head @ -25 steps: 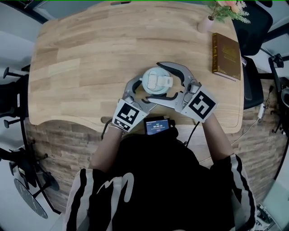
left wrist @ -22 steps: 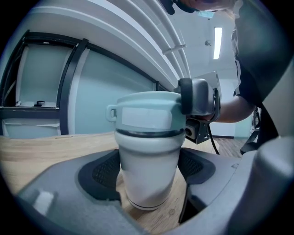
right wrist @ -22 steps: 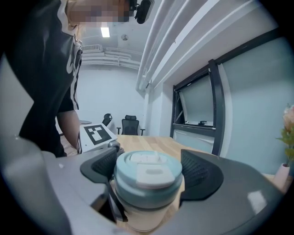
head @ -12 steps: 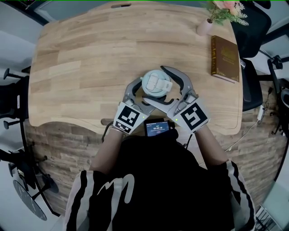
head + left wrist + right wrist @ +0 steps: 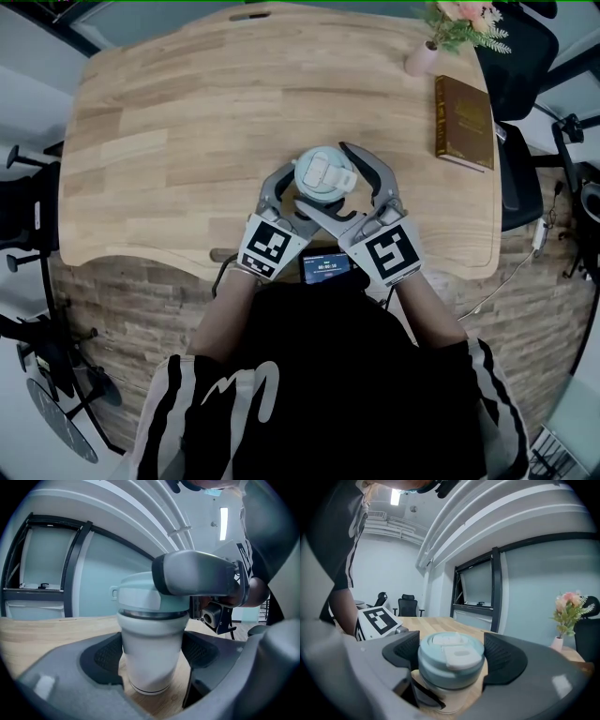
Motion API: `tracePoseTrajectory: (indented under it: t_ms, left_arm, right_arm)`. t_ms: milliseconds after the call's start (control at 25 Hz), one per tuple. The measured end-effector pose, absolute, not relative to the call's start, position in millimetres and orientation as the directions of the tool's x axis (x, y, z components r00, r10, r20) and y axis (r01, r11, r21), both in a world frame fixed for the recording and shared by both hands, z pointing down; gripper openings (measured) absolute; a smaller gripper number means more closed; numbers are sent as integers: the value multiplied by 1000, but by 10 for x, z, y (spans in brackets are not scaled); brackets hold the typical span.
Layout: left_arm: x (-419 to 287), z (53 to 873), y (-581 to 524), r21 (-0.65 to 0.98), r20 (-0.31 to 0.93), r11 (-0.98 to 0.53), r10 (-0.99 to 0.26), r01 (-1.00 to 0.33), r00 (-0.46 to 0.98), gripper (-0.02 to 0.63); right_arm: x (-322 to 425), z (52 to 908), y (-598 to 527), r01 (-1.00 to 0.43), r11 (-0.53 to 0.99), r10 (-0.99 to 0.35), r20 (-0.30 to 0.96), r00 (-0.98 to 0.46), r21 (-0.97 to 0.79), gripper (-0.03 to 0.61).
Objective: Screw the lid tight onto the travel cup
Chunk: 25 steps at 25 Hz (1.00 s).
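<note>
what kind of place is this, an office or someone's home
Most likely an office or meeting room: a large wooden table, black office chairs in the background, and a dark-framed glazed partition beside the table.

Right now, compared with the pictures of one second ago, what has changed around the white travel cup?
The right tongs, closed on the pale blue round lid, swung around it; their marker cube moved towards the person. The left tongs kept gripping the white travel cup, which stayed in place on the light wooden table.
</note>
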<state>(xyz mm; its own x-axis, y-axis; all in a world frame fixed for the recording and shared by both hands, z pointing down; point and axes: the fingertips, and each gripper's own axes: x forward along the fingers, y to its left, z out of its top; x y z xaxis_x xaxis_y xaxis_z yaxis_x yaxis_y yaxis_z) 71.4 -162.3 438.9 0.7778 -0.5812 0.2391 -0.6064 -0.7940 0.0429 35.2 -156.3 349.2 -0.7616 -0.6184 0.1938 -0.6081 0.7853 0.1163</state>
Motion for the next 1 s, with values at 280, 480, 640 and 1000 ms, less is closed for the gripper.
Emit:
tracePoseTrajectory:
  t_ms: [280,480,640,1000]
  left_arm:
    - [706,4391,-1616,42,235,-785,-594,-618,770,402]
    - [710,4394,-1623,44,230,-780,-600,-624,766,402]
    - [714,4393,-1620,48,231,-781,-597,-622,768,402]
    - [716,4400,-1629,57,229,-790,-585,-610,778,402]
  right_arm:
    - [361,3503,-1572,-687,716,-696,210,-687,127,425]
    - [376,3541,-1592,-718,684,-726,222,-651,130,425]
    - [333,3469,-1548,-682,724,-688,178,-704,101,426]
    - [358,3406,-1392,-210,977,-200,179,-963,-35,477]
